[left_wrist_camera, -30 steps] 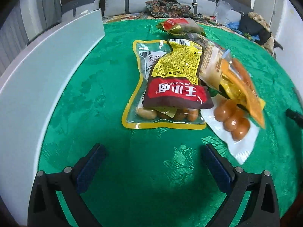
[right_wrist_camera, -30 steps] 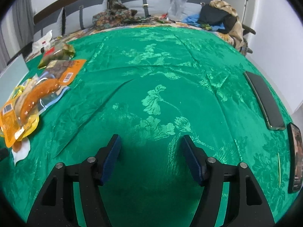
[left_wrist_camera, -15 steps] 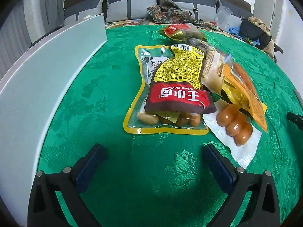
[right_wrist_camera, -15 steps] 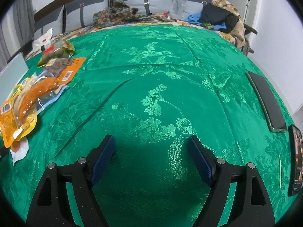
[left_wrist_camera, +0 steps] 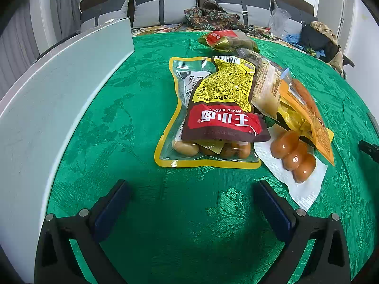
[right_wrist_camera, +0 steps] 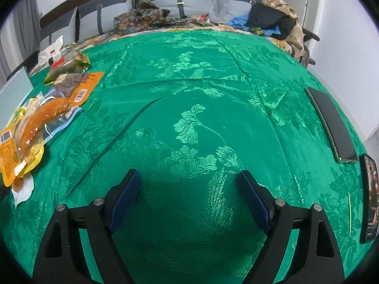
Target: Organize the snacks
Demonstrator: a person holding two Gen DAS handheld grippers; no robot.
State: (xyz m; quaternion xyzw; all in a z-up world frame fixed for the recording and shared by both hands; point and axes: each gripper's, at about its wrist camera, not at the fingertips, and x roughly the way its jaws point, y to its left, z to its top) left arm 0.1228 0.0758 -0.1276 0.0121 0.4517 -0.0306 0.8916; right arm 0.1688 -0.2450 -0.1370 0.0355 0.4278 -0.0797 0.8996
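Note:
A pile of snack packs lies on the green tablecloth. In the left wrist view a red and yellow pack (left_wrist_camera: pixel 225 108) lies on a clear yellow-rimmed pack (left_wrist_camera: pixel 189 151). A white pack of brown balls (left_wrist_camera: pixel 293 156), an orange sausage pack (left_wrist_camera: pixel 305 108) and a green and red pack (left_wrist_camera: pixel 225 40) lie around them. My left gripper (left_wrist_camera: pixel 191 203) is open and empty, just short of the pile. My right gripper (right_wrist_camera: pixel 189 194) is open and empty over bare cloth; the sausage pack (right_wrist_camera: pixel 40 118) lies far to its left.
A long pale grey box wall (left_wrist_camera: pixel 52 99) runs along the left of the table. Two dark phones (right_wrist_camera: pixel 331 123) lie at the right edge. A sofa with cushions and clothes (right_wrist_camera: pixel 146 14) stands behind the table.
The right gripper's jaws have spread wider. The left gripper has tilted slightly, so the pile sits a little lower in its view.

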